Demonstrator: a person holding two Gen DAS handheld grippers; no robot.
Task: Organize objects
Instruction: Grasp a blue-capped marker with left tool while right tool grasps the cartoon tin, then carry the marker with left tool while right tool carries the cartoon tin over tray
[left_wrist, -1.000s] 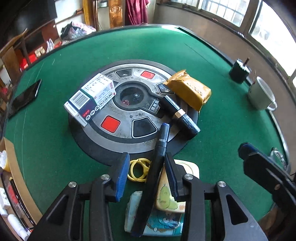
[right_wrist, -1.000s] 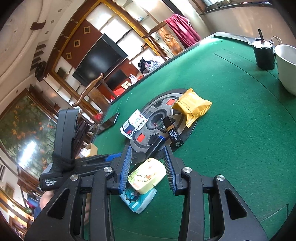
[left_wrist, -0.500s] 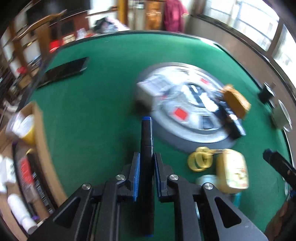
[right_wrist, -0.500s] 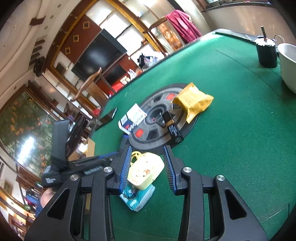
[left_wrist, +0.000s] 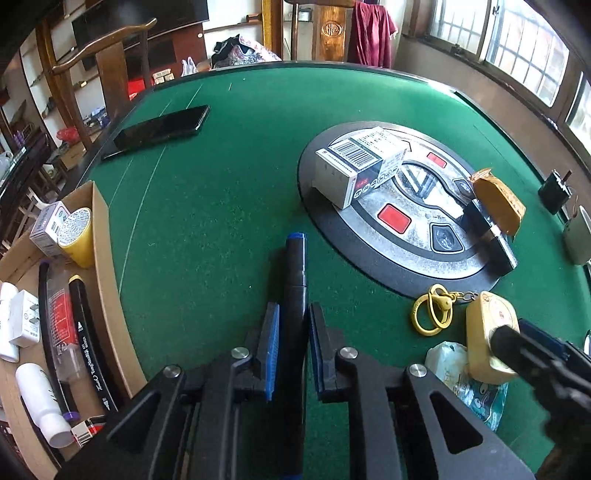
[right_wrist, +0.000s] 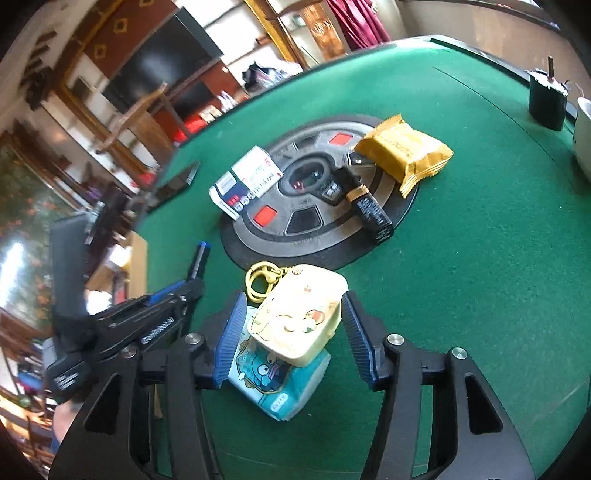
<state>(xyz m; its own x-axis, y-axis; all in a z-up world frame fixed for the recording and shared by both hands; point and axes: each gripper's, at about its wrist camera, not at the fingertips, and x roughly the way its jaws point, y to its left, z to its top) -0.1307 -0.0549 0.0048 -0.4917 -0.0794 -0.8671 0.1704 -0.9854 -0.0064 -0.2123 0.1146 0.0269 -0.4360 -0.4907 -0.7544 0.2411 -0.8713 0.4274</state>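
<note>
Left tongs (left_wrist: 291, 343) pinching 1 pen (left_wrist: 295, 280), right tongs (right_wrist: 291, 332) spread round 1 case (right_wrist: 299, 314)

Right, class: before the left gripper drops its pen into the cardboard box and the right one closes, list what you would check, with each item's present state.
1. Left gripper clamped on the pen: ok.
2. Pen off the table: cannot tell.
3. Cardboard box on the pen's left, open on top: ok.
4. Space among the box's contents: cannot tell.
5. Right gripper open, its fingers either side of the yellow case: ok.
6. Yellow case clear of the tissue pack: not ok, it lies on it.
</note>
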